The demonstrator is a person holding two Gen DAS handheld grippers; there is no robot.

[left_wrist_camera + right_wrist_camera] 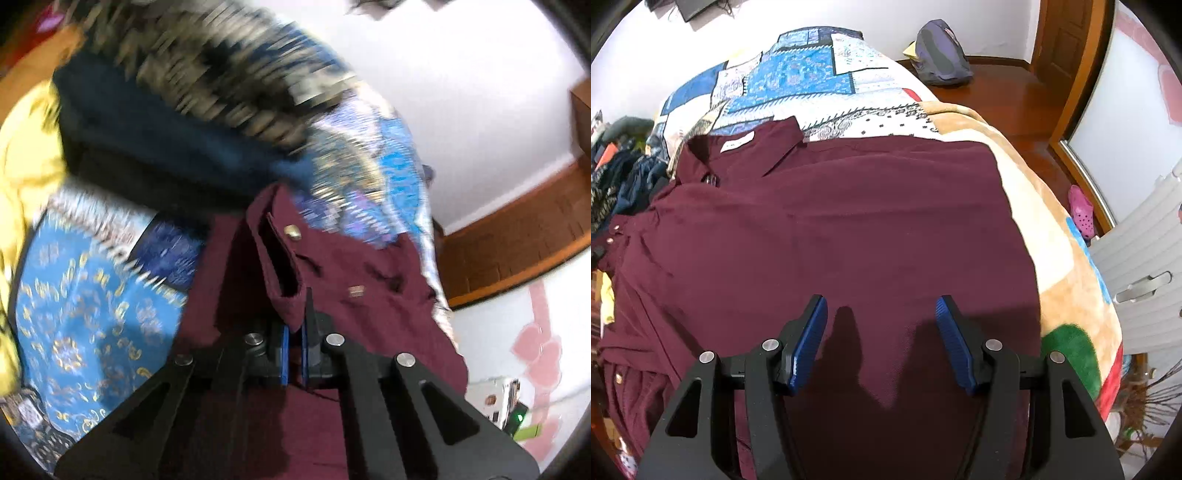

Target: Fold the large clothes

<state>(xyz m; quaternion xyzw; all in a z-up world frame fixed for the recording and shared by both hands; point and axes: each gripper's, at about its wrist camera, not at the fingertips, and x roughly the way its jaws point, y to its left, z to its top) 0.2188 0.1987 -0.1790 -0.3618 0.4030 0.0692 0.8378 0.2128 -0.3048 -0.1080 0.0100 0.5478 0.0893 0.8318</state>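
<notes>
A large maroon shirt [849, 221] lies spread back-up on the bed, its collar and white label [737, 144] at the far left. My right gripper [881, 301] hovers over the shirt's near part with its blue pads [809, 343] wide apart and nothing between them. In the left wrist view my left gripper [295, 332] is shut on a buttoned maroon cuff [332, 273] of the shirt, whose fabric runs down between the blue pads [284, 347]. That view is blurred by motion.
The bed has a blue patchwork cover [798, 74] and a beige blanket [1034, 206] at its right edge. A pile of dark clothes [624, 177] lies at the left, and a yellow cloth [26, 147] too. A backpack [942, 55] and a pink shoe [1080, 214] sit on the wooden floor.
</notes>
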